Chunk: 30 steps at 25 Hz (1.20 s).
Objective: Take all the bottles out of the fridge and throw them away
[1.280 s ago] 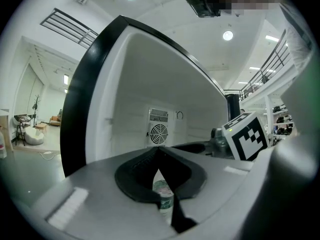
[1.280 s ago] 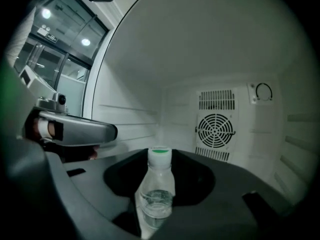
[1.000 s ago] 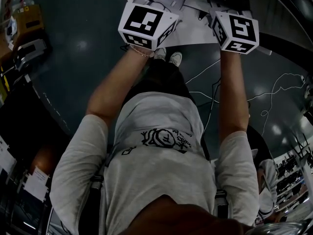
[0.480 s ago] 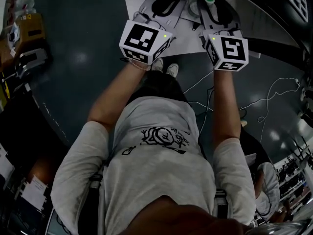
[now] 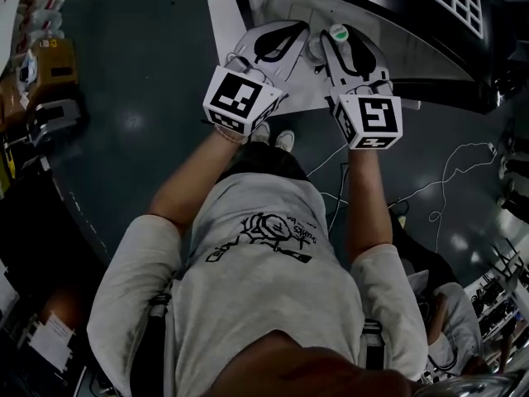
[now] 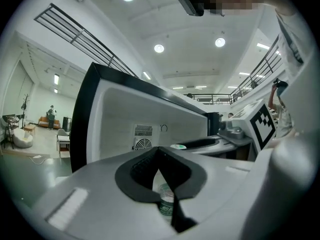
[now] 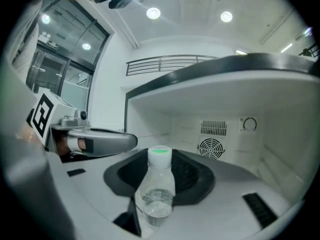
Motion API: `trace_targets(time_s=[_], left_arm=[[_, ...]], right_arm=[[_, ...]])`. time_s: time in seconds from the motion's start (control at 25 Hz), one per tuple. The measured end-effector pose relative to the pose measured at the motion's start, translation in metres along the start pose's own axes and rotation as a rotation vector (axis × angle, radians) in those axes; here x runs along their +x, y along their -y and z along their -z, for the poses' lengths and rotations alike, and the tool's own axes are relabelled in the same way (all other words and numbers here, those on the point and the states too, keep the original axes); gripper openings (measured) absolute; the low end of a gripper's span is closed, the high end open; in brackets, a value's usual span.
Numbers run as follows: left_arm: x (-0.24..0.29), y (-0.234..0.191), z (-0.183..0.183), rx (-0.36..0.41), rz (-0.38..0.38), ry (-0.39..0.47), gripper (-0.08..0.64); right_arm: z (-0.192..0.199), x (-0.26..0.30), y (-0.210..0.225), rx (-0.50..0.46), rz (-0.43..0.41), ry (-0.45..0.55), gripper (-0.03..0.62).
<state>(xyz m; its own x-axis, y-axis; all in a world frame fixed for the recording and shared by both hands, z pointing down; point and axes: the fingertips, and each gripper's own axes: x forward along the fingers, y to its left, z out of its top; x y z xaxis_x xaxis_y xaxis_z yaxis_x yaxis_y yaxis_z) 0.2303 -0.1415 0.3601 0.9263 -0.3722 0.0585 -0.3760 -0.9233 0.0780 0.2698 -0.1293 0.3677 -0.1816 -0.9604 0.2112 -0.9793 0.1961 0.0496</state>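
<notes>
My right gripper [image 5: 347,41] is shut on a clear bottle [image 7: 158,189] with a green cap [image 5: 339,31]; the bottle stands upright between the dark pads. My left gripper [image 5: 289,33] has its jaws drawn close, and a second bottle [image 6: 166,202] with a green label sits low in the narrow gap, gripped near its top. Both grippers are side by side in front of the open fridge [image 5: 430,52]. Its white inside [image 7: 225,109] fills both gripper views.
A fan vent [image 7: 210,147] and a dial are on the fridge's back wall. Loose cables [image 5: 446,172] trail over the dark floor at the right. Boxes and clutter [image 5: 41,73] stand at the far left. The person's feet [image 5: 273,136] are just below the grippers.
Both grippers have come back toward the person, lower in the head view, and more of the fridge shows above them. The green-capped bottle has stayed in the right jaws.
</notes>
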Motion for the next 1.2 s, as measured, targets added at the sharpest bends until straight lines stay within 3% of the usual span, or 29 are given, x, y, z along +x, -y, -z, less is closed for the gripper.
trace_targets(time_s=[0.52,1.2], left_arm=[[-0.019,0.027,-0.041,-0.052,0.054,0.075,0.009],[-0.052,0.067,-0.083,-0.01,0.138,0.103,0.009]], right_arm=[[-0.04,-0.035,-0.018,-0.013,-0.001,0.021,0.15],[-0.077,-0.09,-0.031,-0.013,0.006,0.049,0.15]])
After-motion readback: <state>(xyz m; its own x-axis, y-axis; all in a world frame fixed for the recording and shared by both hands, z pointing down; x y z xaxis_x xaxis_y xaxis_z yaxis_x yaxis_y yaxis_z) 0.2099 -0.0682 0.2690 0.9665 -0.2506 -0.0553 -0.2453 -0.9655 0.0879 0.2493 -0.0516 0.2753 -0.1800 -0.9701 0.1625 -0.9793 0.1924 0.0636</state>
